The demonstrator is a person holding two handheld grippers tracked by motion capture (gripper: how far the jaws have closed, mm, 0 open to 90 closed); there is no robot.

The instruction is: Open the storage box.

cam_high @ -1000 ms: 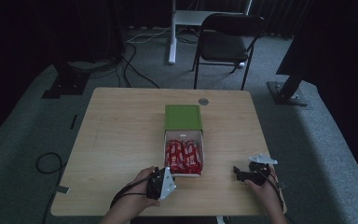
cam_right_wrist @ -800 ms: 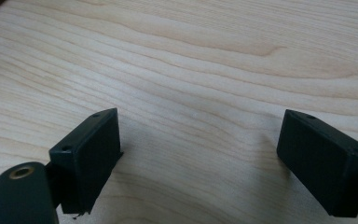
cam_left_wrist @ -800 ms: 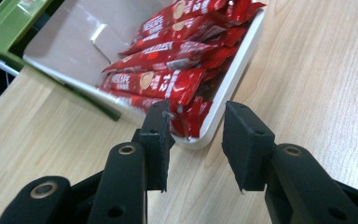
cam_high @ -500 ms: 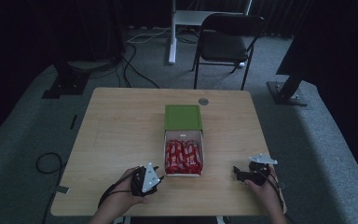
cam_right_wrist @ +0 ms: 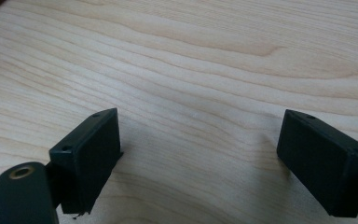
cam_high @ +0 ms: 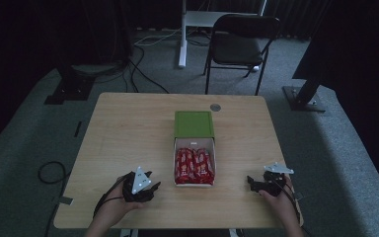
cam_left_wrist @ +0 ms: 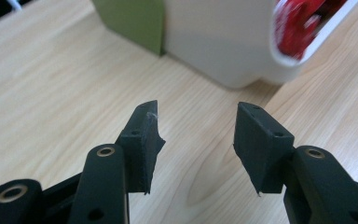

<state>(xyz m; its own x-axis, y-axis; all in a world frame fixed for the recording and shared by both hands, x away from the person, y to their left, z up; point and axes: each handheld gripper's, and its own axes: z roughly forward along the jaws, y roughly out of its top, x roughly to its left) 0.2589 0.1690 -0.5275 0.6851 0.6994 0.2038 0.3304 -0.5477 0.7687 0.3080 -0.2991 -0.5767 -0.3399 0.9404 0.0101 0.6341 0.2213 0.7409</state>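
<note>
On the wooden bench (cam_high: 128, 128) a white box (cam_high: 195, 143) of red packets (cam_high: 194, 164) lies open; left tongs (cam_high: 150, 186) near it, jaws just opening, empty; right tongs (cam_high: 250, 180) wide apart, empty.

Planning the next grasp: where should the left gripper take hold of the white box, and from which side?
Probably the near left corner of the white box, coming from its left. The left gripper is beside that corner, jaws just opening with nothing between them. The thin upright wall suits a pinch; red packets fill the inside.
</note>
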